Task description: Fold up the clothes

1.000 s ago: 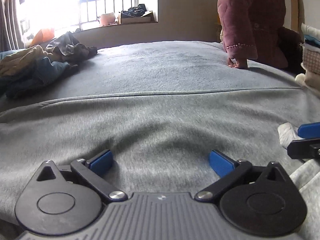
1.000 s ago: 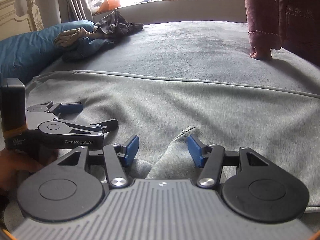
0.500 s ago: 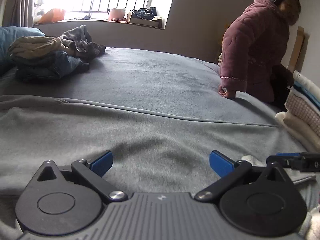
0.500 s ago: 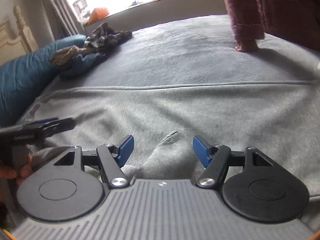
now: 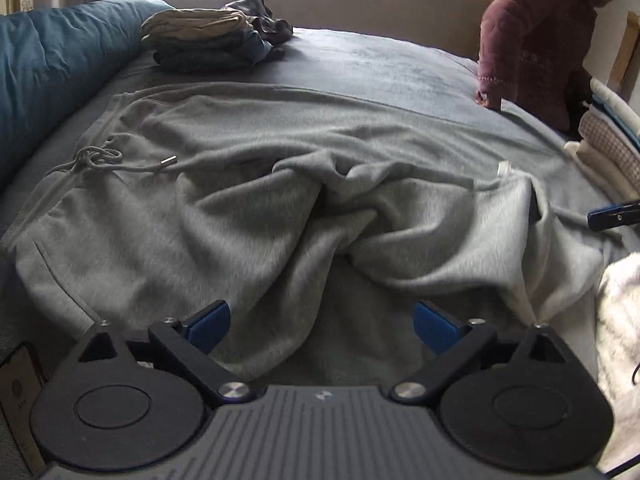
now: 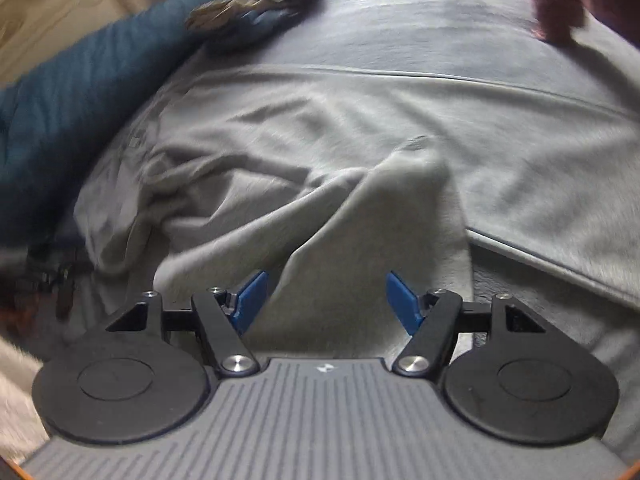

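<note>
Grey sweatpants (image 5: 240,208) lie rumpled across the bed, waistband and drawstring (image 5: 104,158) to the left. My left gripper (image 5: 322,324) is open wide above the pants' near edge, with cloth lying under the gap but not pinched. The right wrist view is blurred. There the pants (image 6: 400,128) rise in a raised fold (image 6: 384,200) that runs between the blue pads of my open right gripper (image 6: 327,302). The right gripper's fingertips (image 5: 612,216) show at the right edge of the left wrist view.
A stack of folded clothes (image 5: 208,44) and a blue duvet (image 5: 52,72) sit at the far left. A person in a maroon jacket (image 5: 532,40) leans on the bed's far right. Folded linens (image 5: 608,148) and white fluffy fabric (image 5: 620,320) are at the right, and a phone (image 5: 20,400) lies near left.
Both grippers have risen and pulled back from the cloth, so more of the pants shows. The pants, flat before, are now bunched into folds in the middle. The right view has become blurred.
</note>
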`<action>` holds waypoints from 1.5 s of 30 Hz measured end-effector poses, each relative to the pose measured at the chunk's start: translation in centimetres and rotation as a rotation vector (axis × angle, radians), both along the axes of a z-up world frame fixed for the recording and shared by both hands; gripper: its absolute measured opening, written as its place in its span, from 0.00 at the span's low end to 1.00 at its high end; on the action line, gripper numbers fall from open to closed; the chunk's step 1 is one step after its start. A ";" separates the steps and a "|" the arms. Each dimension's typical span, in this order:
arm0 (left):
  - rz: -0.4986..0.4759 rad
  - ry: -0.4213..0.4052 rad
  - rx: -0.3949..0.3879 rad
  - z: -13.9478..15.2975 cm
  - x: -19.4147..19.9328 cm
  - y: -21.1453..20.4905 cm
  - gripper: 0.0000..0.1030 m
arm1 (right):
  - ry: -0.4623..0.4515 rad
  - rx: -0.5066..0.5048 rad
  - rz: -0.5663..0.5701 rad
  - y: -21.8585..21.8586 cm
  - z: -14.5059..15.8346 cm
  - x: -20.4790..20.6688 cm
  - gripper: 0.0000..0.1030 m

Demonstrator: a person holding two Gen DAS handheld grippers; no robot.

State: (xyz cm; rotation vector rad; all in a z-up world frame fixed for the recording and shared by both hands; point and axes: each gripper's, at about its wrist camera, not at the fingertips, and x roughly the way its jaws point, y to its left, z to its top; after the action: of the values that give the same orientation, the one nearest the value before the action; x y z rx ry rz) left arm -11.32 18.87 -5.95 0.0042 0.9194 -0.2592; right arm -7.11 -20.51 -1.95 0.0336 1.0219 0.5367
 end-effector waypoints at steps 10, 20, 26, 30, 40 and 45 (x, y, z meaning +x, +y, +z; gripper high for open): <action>-0.199 -0.062 0.034 -2.6 0.9 -2.7 0.70 | -0.064 -0.434 0.433 8.3 -1.7 -4.8 0.58; -0.232 -0.042 -0.007 -4.6 3.0 -0.5 0.63 | -0.100 -0.594 0.454 8.1 -4.8 -3.2 0.03; -0.259 0.023 -0.032 -5.0 2.8 0.5 0.72 | 0.080 -0.593 0.424 2.6 3.5 -3.3 0.03; -0.307 0.034 0.032 -5.5 2.2 -0.1 0.72 | 0.236 -0.593 0.560 0.9 5.7 -4.9 0.02; -0.384 0.009 0.071 -5.8 0.9 -1.8 0.70 | 0.215 -0.709 0.563 -4.4 11.1 -5.1 0.02; -0.326 -0.004 0.105 -5.5 0.6 -1.1 0.27 | 0.145 -0.698 0.588 -5.1 11.6 -4.4 0.02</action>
State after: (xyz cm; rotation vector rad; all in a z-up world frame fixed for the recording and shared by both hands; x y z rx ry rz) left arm -10.75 17.73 -11.42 0.2529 0.9260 -0.5130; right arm -11.47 -25.63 9.62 -0.8797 1.3204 0.6843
